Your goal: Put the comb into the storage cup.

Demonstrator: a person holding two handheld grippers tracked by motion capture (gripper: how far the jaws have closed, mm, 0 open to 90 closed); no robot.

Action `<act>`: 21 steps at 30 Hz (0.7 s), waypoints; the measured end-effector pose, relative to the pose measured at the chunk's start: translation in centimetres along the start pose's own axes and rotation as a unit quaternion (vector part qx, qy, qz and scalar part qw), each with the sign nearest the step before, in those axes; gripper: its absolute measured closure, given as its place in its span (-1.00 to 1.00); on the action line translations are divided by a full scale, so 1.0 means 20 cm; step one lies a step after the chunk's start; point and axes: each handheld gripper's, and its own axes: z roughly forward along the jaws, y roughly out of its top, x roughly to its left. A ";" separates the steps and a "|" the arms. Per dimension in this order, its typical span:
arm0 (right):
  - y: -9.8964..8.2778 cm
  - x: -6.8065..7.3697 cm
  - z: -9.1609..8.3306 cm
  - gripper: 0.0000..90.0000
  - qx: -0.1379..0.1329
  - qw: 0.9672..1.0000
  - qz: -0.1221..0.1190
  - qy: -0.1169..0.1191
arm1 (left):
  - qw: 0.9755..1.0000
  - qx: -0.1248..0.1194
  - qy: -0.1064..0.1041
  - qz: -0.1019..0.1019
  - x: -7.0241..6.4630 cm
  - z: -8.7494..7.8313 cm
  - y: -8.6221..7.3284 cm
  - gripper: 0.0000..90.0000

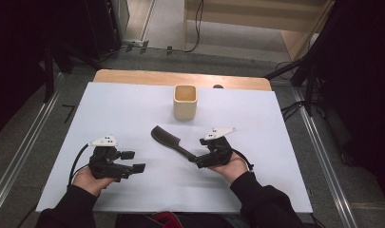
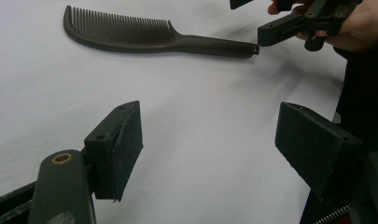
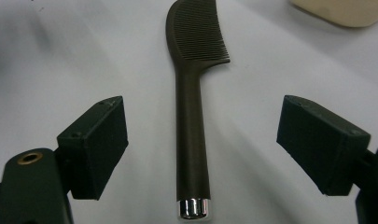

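— Where's the comb right now?

— Flat on the white sheet, mid-table. Its long axis runs diagonally, teeth end toward the cup, handle end pointing straight back at my right gripper.

— So that's the nearer one?

— By far. In the right gripper view the handle lies between my wide-open jaws, lined up with them, with the pads clear of it on both sides. Nothing's held yet.

— And your left?

— Left gripper sits well apart, jaws spread, empty. There's bare sheet around the comb, with the cup just beyond the teeth.
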 end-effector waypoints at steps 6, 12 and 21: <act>-0.03 0.01 0.04 -0.68 0.009 1.000 -0.006 -0.002 | 1.000 0.003 -0.002 0.002 0.00 0.00 0.00 -0.47; -0.05 0.01 0.07 -0.68 0.011 1.000 -0.004 -0.002 | 1.000 0.002 -0.002 0.001 0.00 0.00 0.00 -0.47; -0.08 0.02 0.12 -0.66 0.029 0.999 -0.019 -0.018 | 1.000 0.006 -0.003 0.002 0.00 0.00 0.00 -0.47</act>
